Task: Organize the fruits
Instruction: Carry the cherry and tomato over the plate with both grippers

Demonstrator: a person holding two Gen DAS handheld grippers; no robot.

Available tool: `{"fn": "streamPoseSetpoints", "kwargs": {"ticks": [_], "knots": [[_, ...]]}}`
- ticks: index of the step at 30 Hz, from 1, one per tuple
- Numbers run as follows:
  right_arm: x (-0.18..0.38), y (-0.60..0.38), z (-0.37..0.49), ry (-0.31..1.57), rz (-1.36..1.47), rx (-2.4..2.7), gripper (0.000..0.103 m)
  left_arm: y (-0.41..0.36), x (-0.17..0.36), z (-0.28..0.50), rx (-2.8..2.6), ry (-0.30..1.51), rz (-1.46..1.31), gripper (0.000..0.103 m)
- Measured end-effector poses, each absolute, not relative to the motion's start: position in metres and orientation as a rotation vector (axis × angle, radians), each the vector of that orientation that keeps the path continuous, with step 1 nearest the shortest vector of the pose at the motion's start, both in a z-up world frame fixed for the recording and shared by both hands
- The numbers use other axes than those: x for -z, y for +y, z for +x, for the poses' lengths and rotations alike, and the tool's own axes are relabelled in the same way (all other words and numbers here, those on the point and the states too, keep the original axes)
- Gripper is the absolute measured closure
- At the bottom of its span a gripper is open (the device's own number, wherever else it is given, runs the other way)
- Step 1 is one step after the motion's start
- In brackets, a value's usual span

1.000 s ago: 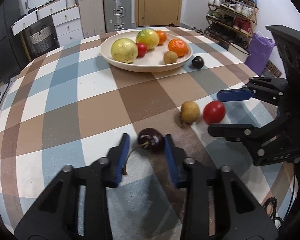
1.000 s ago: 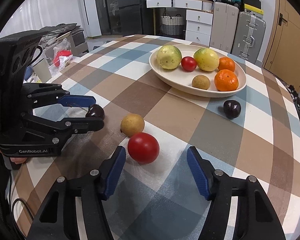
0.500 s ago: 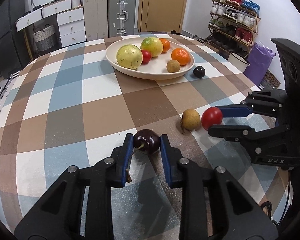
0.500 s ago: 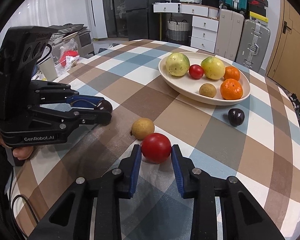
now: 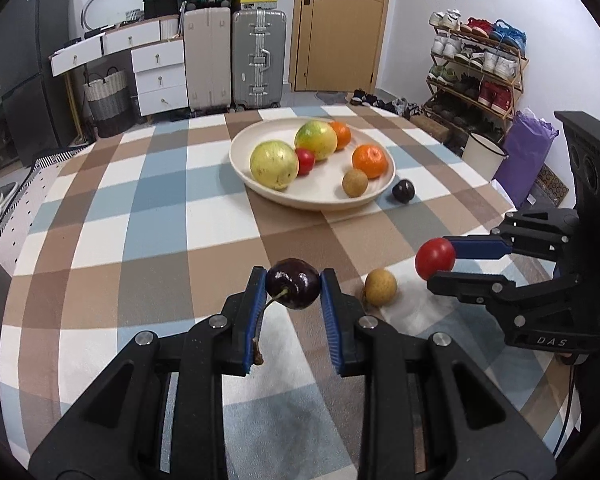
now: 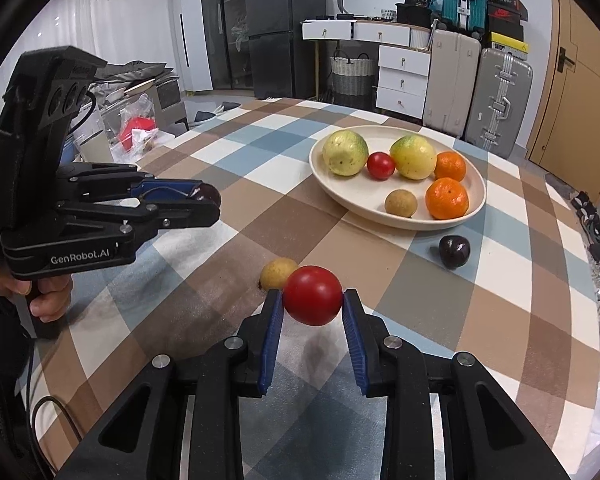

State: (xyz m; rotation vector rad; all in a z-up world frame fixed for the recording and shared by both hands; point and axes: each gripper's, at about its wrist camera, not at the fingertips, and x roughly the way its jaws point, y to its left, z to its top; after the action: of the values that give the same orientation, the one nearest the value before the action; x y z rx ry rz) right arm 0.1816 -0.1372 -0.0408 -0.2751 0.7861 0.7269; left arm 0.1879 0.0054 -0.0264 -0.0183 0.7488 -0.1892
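Observation:
My left gripper (image 5: 293, 285) is shut on a dark cherry (image 5: 293, 283) with a stem and holds it above the checked tablecloth. My right gripper (image 6: 313, 298) is shut on a red tomato (image 6: 313, 295), also lifted; it shows in the left wrist view (image 5: 435, 258). A small tan fruit (image 5: 380, 287) lies on the cloth between the grippers. A second dark cherry (image 5: 403, 191) lies beside the cream plate (image 5: 324, 200), which holds two yellow-green fruits, two oranges, a small tomato and a tan fruit.
The round table (image 5: 160, 240) has a brown, blue and white checked cloth. Behind it stand suitcases (image 5: 259, 60), white drawers and a shoe rack (image 5: 476, 76). Bags and clutter lie off the table's left edge in the right wrist view (image 6: 136, 132).
Both grippers closed on their fruits, the left on the cherry and the right on the tomato, and lifted them off the cloth. The tan fruit stayed on the table.

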Motion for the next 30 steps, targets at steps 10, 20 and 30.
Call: {"fn": "streamPoseSetpoints", "kwargs": {"ticks": [10, 20, 30], "knots": [[0.011, -0.145, 0.197, 0.728, -0.251, -0.686, 0.072, -0.004, -0.004, 0.205, 0.176, 0.683, -0.015, 0.079], [-0.014, -0.153, 0.224, 0.684, -0.208, -0.641, 0.072, -0.010, -0.018, 0.235, 0.152, 0.652, -0.021, 0.079], [-0.020, -0.156, 0.258, 0.687, -0.152, -0.618, 0.072, -0.013, -0.028, 0.270, 0.135, 0.633, -0.009, 0.079]]}}
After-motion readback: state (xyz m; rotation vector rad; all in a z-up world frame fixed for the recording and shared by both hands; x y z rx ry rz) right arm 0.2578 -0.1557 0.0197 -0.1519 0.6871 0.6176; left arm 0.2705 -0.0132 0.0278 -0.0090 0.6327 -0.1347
